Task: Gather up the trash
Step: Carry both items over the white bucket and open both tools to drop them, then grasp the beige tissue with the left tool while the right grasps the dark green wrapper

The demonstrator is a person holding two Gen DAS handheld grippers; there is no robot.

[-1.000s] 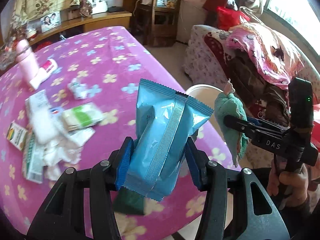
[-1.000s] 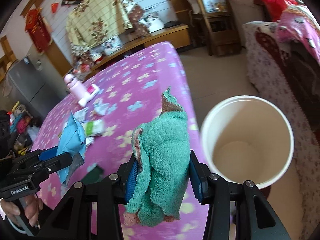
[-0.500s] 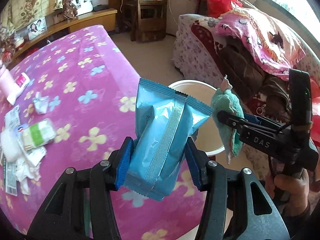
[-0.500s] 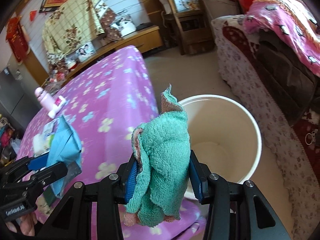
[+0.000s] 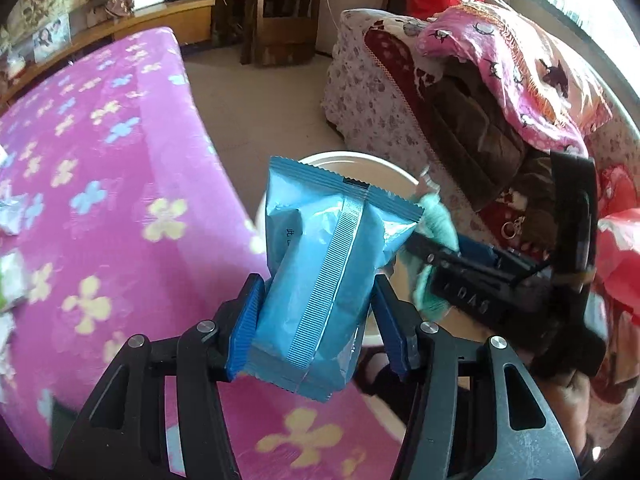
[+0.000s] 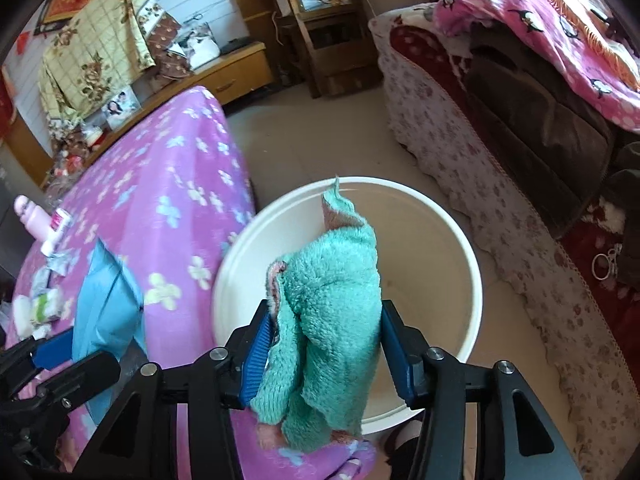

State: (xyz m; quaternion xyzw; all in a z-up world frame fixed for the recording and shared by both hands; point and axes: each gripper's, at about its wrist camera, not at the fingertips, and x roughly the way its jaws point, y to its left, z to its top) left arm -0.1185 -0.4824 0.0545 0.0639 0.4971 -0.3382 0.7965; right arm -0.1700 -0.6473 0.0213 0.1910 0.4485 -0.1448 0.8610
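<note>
Both grippers now over bucket [image 6: 472,264] | left gripper [image 5: 316,316] clamps blue packet [image 5: 324,280] | right gripper [image 6: 324,344] clamps green cloth [image 6: 332,316]

A purple cloth printed with pale flowers [image 6: 176,200] covers the surface and serves as the landmark. Beyond its far end runs a low wooden cabinet [image 6: 236,70], with a yellow floral cloth [image 6: 92,56] hanging above it and a framed photo [image 6: 122,104] leaning at its base. To the right of the cabinet stands a dark wooden shelf unit [image 6: 320,28]. Across the bare floor from the purple cloth sits a sofa in a floral cover [image 6: 460,152], with a pink blanket [image 6: 540,20] draped over its top.
</note>
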